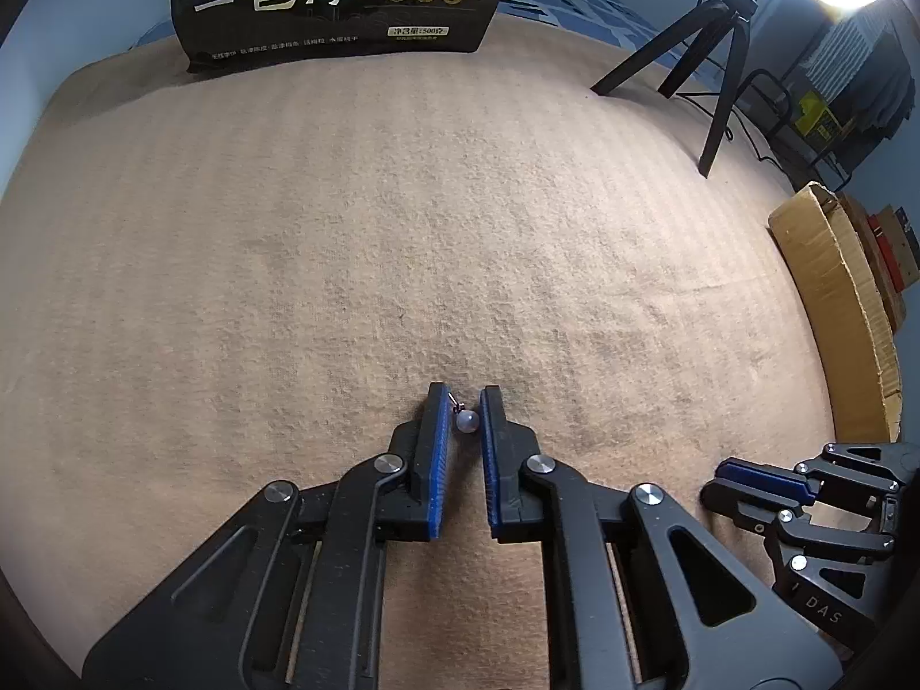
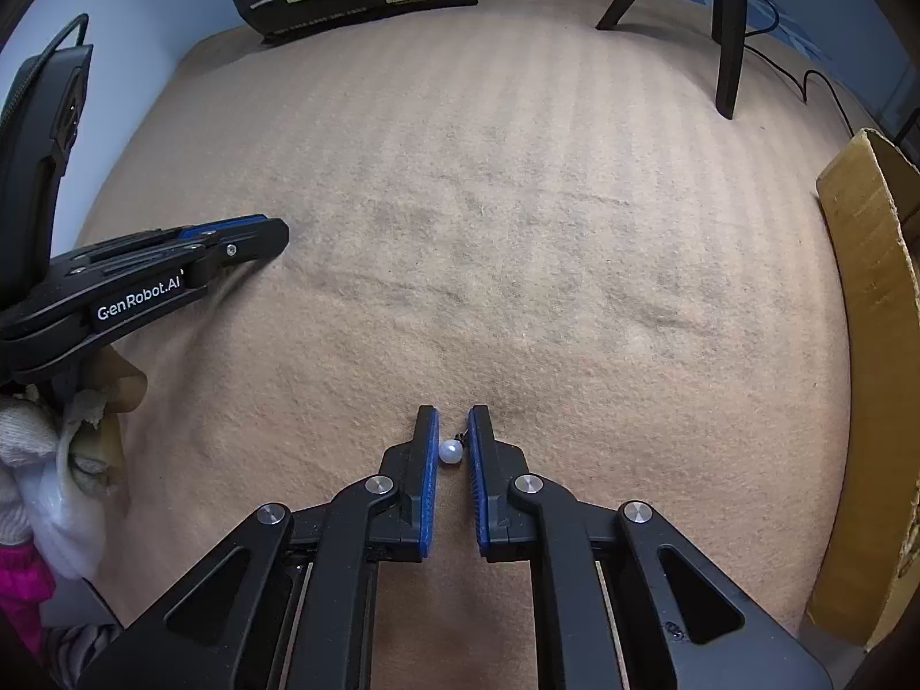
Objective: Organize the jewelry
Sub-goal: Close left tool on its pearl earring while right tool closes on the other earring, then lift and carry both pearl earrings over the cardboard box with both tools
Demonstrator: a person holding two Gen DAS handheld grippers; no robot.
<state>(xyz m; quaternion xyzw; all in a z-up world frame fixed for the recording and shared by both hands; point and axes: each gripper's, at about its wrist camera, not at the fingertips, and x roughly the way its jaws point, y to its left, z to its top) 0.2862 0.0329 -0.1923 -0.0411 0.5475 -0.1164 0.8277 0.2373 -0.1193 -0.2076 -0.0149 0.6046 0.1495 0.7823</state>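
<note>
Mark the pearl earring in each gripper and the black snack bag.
left pearl earring (image 1: 467, 422), left wrist view, on the bead
right pearl earring (image 2: 450, 452), right wrist view, on the bead
black snack bag (image 1: 339, 6), left wrist view, on its printed front

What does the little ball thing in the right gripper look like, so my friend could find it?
Look at the big tan blanket, near its front edge. There the right gripper pinches a pearl earring: one shiny white bead with a tiny dark metal post.
</note>
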